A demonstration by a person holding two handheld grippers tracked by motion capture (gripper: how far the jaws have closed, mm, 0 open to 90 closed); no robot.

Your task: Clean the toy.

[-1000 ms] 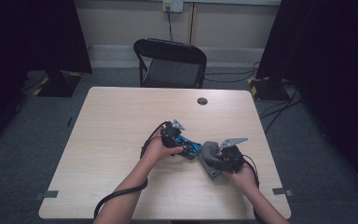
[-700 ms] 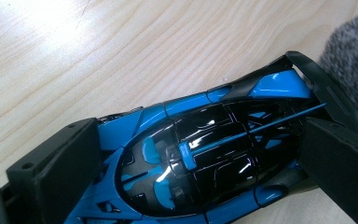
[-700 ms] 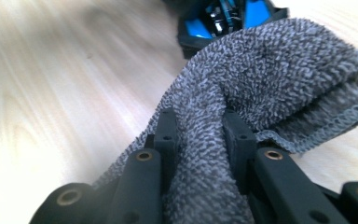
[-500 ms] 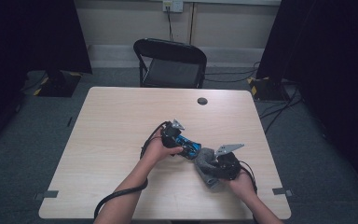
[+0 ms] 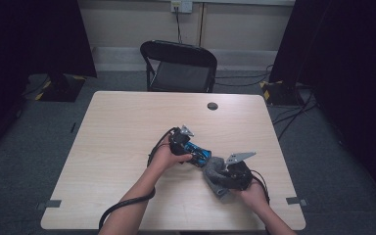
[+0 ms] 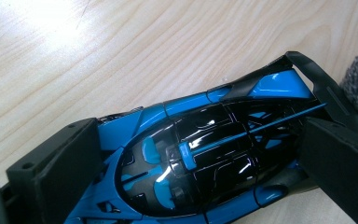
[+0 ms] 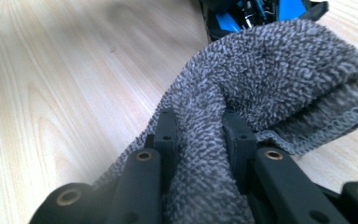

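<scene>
The right gripper (image 5: 214, 172) is clenched on a grey towel (image 7: 279, 79); the left gripper (image 5: 201, 155) grasps the blue toy car (image 6: 205, 158), held at the table's (image 5: 127, 127) five o'clock. Paint could be scuffed or the car twisted loose if the towel is dragged hard. A chair (image 5: 178, 66) is seen at twelve o'clock, dark curtains (image 5: 34, 39) at either side.

Light wooden table (image 5: 127, 147) at centre frame, with a small dark round cap (image 5: 212, 105) near its far edge. Black folding chair (image 5: 178, 63) behind. Grey carpet (image 5: 39, 122), black curtains (image 5: 34, 34) at both upper corners, pale wall (image 5: 127, 24) with socket (image 5: 181, 6) at top.
</scene>
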